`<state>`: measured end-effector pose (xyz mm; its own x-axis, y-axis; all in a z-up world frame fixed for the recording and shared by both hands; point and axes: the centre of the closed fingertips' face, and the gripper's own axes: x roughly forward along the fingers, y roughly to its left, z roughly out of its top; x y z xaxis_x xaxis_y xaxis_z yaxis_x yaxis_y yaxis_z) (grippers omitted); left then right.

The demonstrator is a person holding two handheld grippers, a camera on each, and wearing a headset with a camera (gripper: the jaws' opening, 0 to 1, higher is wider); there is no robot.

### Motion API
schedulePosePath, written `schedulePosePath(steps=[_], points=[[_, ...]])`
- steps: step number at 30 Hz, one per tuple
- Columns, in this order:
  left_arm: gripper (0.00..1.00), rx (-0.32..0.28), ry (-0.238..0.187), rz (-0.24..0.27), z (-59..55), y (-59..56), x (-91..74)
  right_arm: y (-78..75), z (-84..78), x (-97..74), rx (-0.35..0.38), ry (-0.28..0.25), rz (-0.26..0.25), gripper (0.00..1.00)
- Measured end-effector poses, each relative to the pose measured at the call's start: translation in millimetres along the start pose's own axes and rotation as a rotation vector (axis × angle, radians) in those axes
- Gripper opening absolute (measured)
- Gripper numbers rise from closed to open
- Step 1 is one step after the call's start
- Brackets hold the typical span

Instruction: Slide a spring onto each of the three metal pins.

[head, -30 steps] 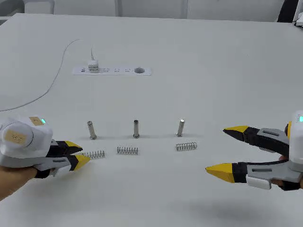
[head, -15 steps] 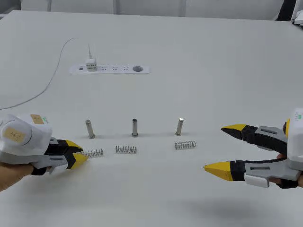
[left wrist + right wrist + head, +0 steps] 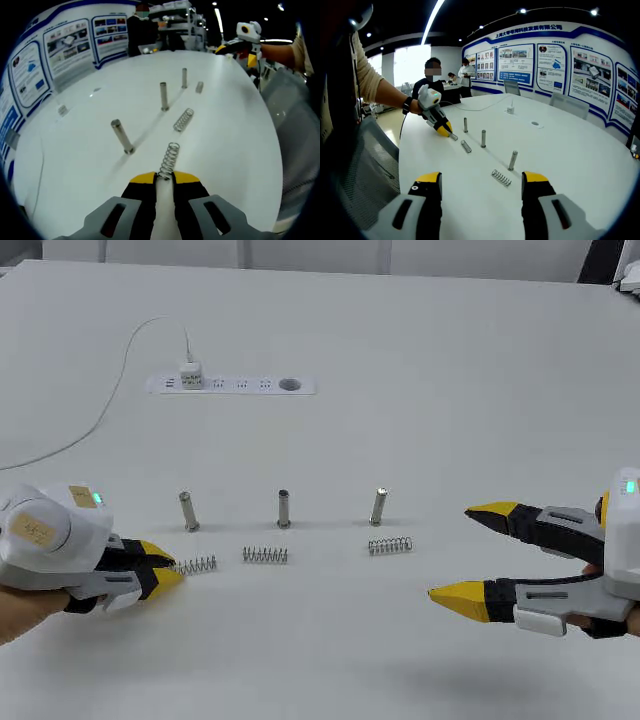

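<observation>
The left pin (image 3: 187,511), middle pin (image 3: 284,509) and right pin (image 3: 378,506) stand upright on the surface (image 3: 400,390), each with a spring lying flat just in front, probably so the pairs are easy to match. The left hand-held gripper (image 3: 164,177) has its jaws nearly together on the near end of the left spring (image 3: 169,159), likely to lift it over its pin. The right hand-held gripper (image 3: 452,552) is wide open and empty, near the right spring (image 3: 390,546).

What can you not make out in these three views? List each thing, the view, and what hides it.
1. Left gripper view: the near end of the left spring lies between the tips of the left gripper; whether it is clamped or only touched cannot be told.
2. Head view: the body of the right gripper is cut off by the right edge.
3. Head view: sockets on the power strip are too small to tell apart.
</observation>
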<state>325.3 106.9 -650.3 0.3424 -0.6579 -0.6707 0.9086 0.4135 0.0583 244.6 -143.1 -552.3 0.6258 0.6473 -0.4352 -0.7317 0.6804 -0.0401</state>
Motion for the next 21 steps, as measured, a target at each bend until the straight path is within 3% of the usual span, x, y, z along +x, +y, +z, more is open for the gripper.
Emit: schedulePosePath(steps=[21], points=[[0.10, 0.008, -0.002, -0.003, 0.2, -6.1, -7.7, 6.5, 2.9, 5.9, -0.016, 0.003, 0.029, 0.64]])
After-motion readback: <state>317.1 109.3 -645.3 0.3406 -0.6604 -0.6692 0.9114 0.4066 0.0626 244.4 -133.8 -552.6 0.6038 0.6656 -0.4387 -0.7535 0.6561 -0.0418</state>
